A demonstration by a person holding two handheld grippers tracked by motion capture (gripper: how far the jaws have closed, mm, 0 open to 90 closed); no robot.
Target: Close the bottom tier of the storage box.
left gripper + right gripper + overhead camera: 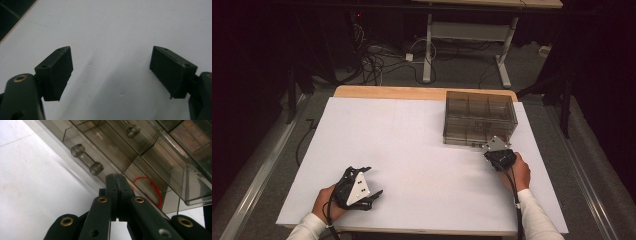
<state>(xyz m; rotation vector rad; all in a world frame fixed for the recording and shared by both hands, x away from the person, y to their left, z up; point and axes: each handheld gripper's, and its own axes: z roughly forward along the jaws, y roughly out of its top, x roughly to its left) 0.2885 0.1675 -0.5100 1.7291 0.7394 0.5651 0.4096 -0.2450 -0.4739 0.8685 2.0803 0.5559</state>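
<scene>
A white table (412,150) has a wooden far edge (387,92). Beyond it, on grey floor (462,75), lie tangled cables (372,62) beside a desk frame (428,45).

A lab-like room: dark curtains, tangled floor cables (372,62), and a white-topped work table (412,150).

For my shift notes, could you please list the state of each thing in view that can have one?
Smoky clear plastic drawer box: upright on the white table, drawers look pushed in.
Clear bar handle: on a drawer front, untouched.
Thin red loop: inside a drawer, by the right gripper's tips.
Left gripper: jaws wide open, nothing between them.
Right gripper: jaws shut, tips at the box's front.
</scene>
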